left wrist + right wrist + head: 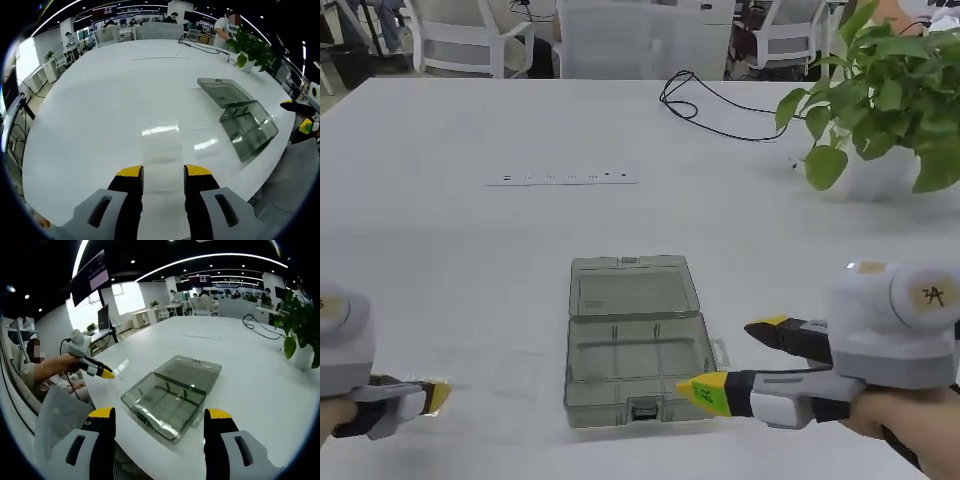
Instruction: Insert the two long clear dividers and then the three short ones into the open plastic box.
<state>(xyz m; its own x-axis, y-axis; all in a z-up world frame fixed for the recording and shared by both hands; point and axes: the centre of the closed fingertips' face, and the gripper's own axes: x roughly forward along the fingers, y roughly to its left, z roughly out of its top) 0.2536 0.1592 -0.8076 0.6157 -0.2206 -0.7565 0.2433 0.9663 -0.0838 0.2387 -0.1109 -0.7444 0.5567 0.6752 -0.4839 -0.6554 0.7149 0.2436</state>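
So the open plastic box (636, 352) sat pretty much dead centre in the head view, close to the near edge of the white table (440, 250). Its lid (633, 288) was flopped flat behind it. From the right gripper view the box (165, 396) was straight ahead, with one corner almost at the table's edge.

The right gripper (735, 358) hovered just off the box's right front corner with its jaws spread wide and nothing between them. Its own view showed the same thing (160, 412). The left gripper (435, 396) was low at the left, well apart from the box. In its own view the left gripper (164, 172) had a moderate gap between the jaws and wasn't holding anything.

The clear dividers (172, 146) lay flat on the table just ahead of the left jaws, between them and the box (247, 127). They were so see-through that I honestly couldn't count them.

Plenty of room otherwise. There was a big bare stretch of table behind the box up to the power strip (562, 178). A black cable (705, 102) and a potted plant (880, 110) sat off at the far right, and white chairs (460, 35) stood past the far edge.
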